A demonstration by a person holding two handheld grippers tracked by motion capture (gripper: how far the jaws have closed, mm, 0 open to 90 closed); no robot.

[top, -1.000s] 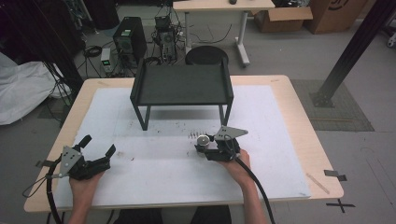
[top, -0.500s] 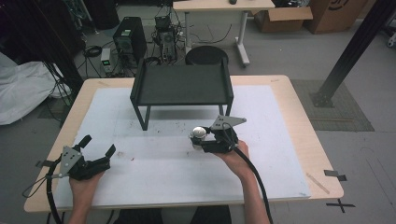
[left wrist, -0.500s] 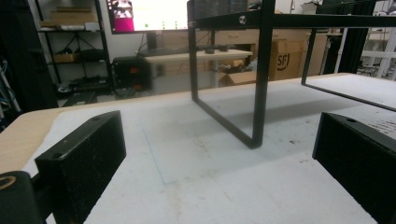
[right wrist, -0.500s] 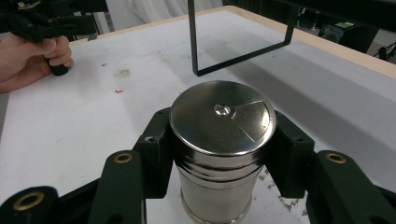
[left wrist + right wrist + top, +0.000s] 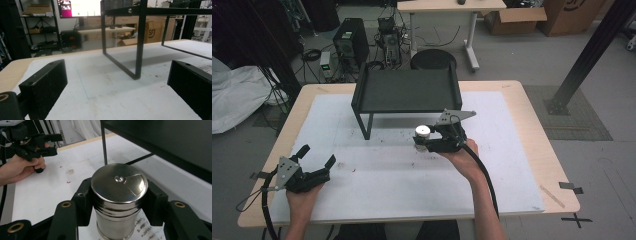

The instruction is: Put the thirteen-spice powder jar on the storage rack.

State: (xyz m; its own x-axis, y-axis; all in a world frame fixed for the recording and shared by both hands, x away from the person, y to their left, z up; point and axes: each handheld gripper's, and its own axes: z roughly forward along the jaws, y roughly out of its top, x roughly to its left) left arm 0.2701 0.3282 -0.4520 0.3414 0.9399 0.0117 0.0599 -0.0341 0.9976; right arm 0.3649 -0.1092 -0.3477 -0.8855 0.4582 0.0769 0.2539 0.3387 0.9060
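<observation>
Frame centre, the right gripper (image 5: 426, 141) clamps the steel shaker (image 5: 118, 202), likely to carry it; lower left, the left gripper (image 5: 316, 162) rests wide, spare.

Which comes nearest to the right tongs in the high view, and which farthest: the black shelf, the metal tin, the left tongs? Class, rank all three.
1. Metal tin: gripped in the right tongs, mid-table.
2. Black shelf: just behind, toward the table's far edge.
3. Left tongs: far off at the table's near left corner.
</observation>
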